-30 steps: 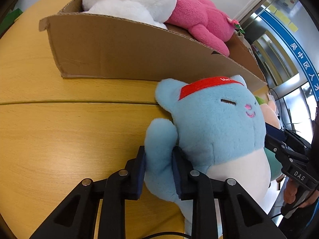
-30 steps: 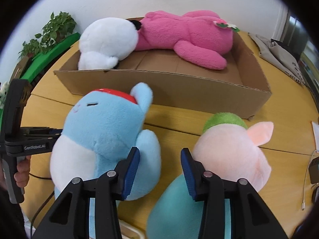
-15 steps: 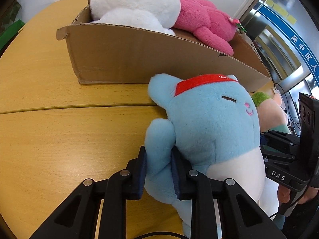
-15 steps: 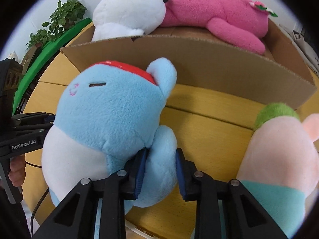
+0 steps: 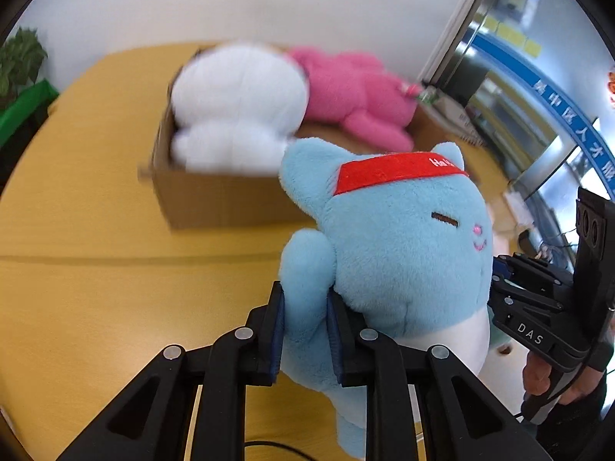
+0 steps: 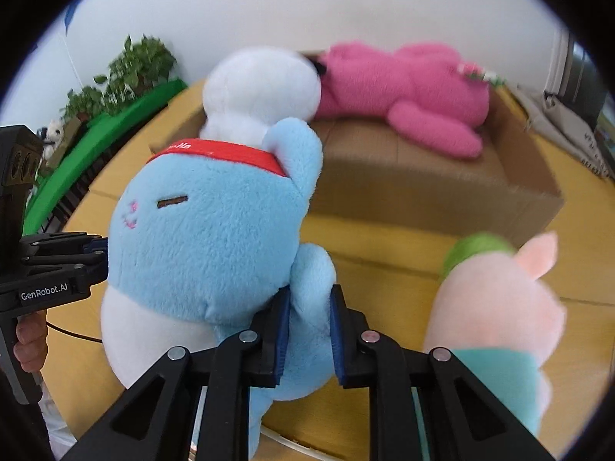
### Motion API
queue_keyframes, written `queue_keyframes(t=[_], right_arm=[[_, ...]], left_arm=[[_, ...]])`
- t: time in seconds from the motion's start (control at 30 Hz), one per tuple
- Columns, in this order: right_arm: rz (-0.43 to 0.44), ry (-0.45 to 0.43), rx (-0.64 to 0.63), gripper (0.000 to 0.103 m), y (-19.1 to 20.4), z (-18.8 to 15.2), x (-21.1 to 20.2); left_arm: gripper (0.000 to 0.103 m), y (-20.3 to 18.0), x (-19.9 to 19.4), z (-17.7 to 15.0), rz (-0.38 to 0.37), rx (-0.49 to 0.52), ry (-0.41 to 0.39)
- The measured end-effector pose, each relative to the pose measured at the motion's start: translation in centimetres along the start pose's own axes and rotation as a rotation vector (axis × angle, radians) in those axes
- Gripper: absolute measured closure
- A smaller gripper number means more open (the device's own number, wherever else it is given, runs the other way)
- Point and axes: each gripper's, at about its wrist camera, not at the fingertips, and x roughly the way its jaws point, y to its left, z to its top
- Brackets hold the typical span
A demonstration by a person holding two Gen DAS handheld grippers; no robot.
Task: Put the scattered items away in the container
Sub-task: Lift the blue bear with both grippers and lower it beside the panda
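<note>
A light blue plush cat [image 5: 399, 246] with a red headband is held up off the wooden table, in front of the cardboard box [image 5: 215, 199]. My left gripper [image 5: 305, 330] is shut on one of its arms. My right gripper [image 6: 307, 330] is shut on its other arm, with the cat [image 6: 207, 238] to the upper left. The box [image 6: 423, 188] holds a white plush [image 6: 261, 92] and a pink plush [image 6: 407, 88]. These show in the left wrist view too: the white plush [image 5: 238, 103] and the pink plush [image 5: 353, 92].
A pink plush with green hair and a teal shirt [image 6: 496, 319] stands on the table right of the cat. A potted plant [image 6: 134, 69] and a green rail [image 6: 96, 130] lie beyond the table's far left edge. Grey cloth [image 6: 565, 130] lies right of the box.
Both grippers have lifted the blue cat up off the table; the box now sits lower in both views. The right gripper closed on the cat's arm a second ago.
</note>
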Motion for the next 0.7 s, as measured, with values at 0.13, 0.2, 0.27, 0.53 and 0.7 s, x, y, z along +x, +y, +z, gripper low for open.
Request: queue_keyframes(t=[0.13, 0.2, 0.27, 0.53, 0.7], right_arm=[[-0.033, -0.153, -0.011, 0.085, -1.3, 4.5, -4.2], [-0.052, -0.218, -0.008, 0.085, -2.8, 7.3, -5.5], [-0.076, -0.269, -0.004, 0.085, -4.1, 10.2, -5.9], [-0.133, -0.290, 0.031, 0.085, -8.1, 17.9, 1.1], [-0.173, -0.005, 0.048, 0.085, -9.8, 15.0, 12.8]], left_arm=[[0.083, -2.8, -2.6, 5.9, -0.008, 0.068, -0.129], [0.083, -3.9, -3.0, 9.0, -0.005, 0.097, -0.178], [0.083, -4.5, -2.8, 11.9, 0.004, 0.121, -0.219], [0.082, -2.1, 8.1, 18.6, 0.086, 0.099, -0.143], [0.082, -0.1, 17.4, 16.0, 0.170, 0.096, 0.022]])
